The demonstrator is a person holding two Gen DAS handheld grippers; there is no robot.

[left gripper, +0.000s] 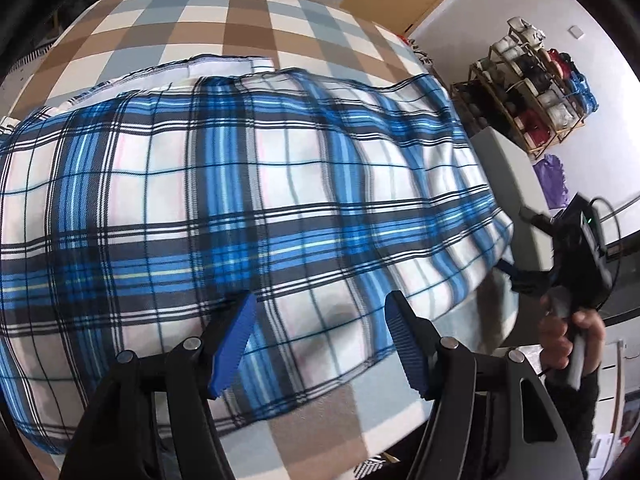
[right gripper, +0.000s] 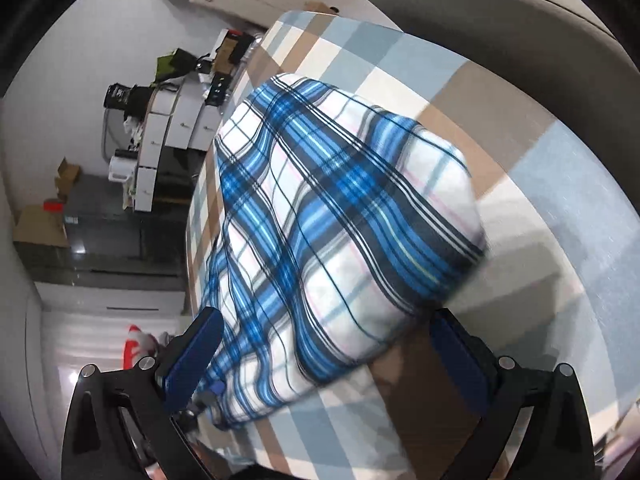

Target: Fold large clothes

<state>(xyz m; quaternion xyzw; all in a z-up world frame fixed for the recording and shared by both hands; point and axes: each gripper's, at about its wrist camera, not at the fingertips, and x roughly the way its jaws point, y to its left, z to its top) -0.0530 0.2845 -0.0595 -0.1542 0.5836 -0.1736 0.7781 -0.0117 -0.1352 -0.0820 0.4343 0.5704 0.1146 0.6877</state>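
Observation:
A blue, white and black plaid garment (left gripper: 248,184) lies folded across a table under a brown, grey-blue and white checked cloth (left gripper: 224,32). My left gripper (left gripper: 320,304) hovers over the garment's near edge, its blue pads (left gripper: 236,344) apart and pressing on nothing. At the right edge of that view a hand holds my right gripper (left gripper: 520,276) off the garment's right end. In the right wrist view the garment (right gripper: 340,220) is a rounded folded bundle, and my right gripper (right gripper: 326,324) stands wide open at its near end without gripping the cloth.
A wooden rack of shoes (left gripper: 532,92) and a purple bag (left gripper: 554,180) stand beyond the table's right edge. White drawer units (right gripper: 160,148), cardboard boxes (right gripper: 40,220) and a dark glossy floor lie past the table's other side. A grey curved seat (right gripper: 520,20) is behind the table.

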